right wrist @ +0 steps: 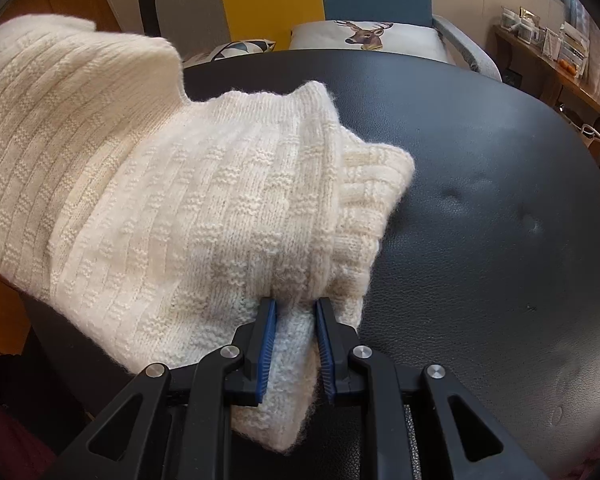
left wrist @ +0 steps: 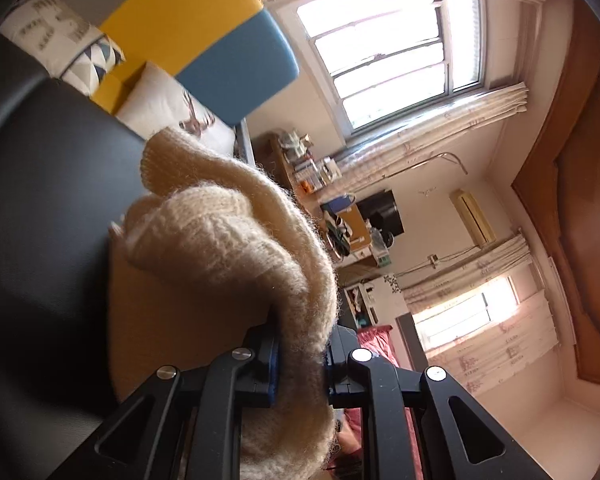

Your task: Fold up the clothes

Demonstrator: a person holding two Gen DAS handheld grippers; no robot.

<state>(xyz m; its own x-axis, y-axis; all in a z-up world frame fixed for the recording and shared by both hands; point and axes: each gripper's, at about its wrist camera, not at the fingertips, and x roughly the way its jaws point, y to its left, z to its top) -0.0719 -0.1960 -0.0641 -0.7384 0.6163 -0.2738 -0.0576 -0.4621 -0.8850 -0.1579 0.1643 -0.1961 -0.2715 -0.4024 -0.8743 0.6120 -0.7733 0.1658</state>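
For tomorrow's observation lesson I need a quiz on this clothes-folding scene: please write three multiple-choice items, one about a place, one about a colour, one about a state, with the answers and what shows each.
1. Where does the cream knitted sweater lie in the right wrist view?
A. On a black padded surface
B. In a laundry basket
C. On a clothes hanger

2. What colour are the pads on the gripper fingers?
A. Red
B. Blue
C. Green

3. What is the state of the right gripper?
A. Wide open and empty
B. Closed with nothing in it
C. Closed on a fold of the sweater

Answers:
1 A: the knit rests on the black padded surface.
2 B: blue ribbed pads line both fingers.
3 C: bunched knit fills the gap between the fingers; the left gripper pinches the sweater likewise.
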